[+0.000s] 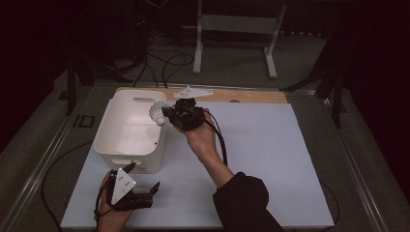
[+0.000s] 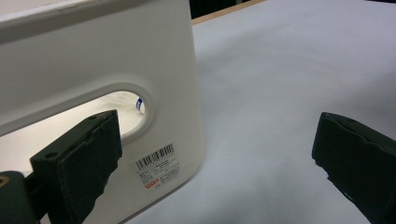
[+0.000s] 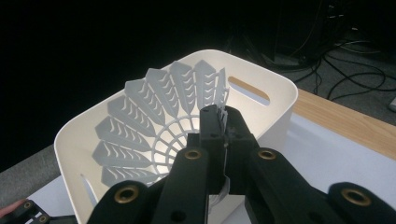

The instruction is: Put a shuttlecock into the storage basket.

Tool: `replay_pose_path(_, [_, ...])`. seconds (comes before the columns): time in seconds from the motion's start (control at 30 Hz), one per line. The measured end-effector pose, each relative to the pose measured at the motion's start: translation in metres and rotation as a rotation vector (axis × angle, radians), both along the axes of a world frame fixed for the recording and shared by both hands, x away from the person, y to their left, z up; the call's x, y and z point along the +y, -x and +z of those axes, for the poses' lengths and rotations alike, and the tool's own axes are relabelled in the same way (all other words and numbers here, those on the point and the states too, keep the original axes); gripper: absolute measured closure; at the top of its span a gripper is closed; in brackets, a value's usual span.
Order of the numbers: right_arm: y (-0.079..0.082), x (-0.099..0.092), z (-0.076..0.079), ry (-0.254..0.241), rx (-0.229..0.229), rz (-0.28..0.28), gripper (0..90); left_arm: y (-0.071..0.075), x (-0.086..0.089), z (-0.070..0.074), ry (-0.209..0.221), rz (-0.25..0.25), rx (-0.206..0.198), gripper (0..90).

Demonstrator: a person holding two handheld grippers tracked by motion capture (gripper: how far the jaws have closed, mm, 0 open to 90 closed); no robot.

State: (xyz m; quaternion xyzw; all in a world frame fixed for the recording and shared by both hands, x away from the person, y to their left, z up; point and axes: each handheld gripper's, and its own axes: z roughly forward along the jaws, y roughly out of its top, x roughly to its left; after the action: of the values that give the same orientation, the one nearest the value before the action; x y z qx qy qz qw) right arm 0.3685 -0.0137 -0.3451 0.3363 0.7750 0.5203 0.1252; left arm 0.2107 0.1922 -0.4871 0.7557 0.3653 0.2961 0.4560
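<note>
A white plastic shuttlecock (image 1: 157, 113) hangs over the right rim of a white plastic bin (image 1: 126, 145), pinched at its skirt edge by my right gripper (image 1: 168, 113), which is shut on it. In the right gripper view the shuttlecock's skirt (image 3: 154, 116) fans out in front of the closed jaws, with the bin (image 3: 275, 100) behind and below. My left gripper (image 1: 145, 179) rests low on the table near the bin's front right corner, open with nothing between its jaws. Its own view shows the bin's front wall (image 2: 93, 56) with a handle slot and a barcode label (image 2: 159, 165).
A white sheet (image 1: 261, 145) covers the table, with a strip of bare wood (image 1: 251, 95) along the far edge. A white triangular plate (image 1: 193, 92) lies behind the bin. Cables and a white stand (image 1: 237, 29) sit on the floor beyond.
</note>
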Motion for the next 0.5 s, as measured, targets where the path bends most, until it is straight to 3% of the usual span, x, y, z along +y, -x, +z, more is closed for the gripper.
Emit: replay_pose_path(0.5, [0.005, 0.018, 0.007, 0.009, -0.012, 0.033, 88.9, 0.0, 0.0, 0.0, 0.0, 0.0, -0.001, 2.1])
